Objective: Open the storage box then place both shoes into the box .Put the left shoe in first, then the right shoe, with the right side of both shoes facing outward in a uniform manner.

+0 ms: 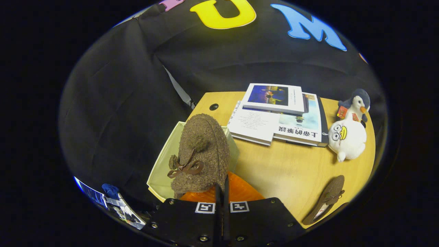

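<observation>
The wooden worktop (291,171) carries a stack of books (277,116) and two plush toys (348,133) beyond the fingers. At its near edge the pale storage box (161,168) stands open. The tool (222,192), fingers pressed together, pinches a brown fuzzy shoe (202,154) over the box; the other shoe (325,202) lies on the worktop, well apart.

Held shoe (200,154) hides most of the storage box (161,168) interior and the fingertips of the gripper (222,187), grip point not visible; second shoe (325,202) cut off at its heel; lower books (274,127) partly covered.
</observation>
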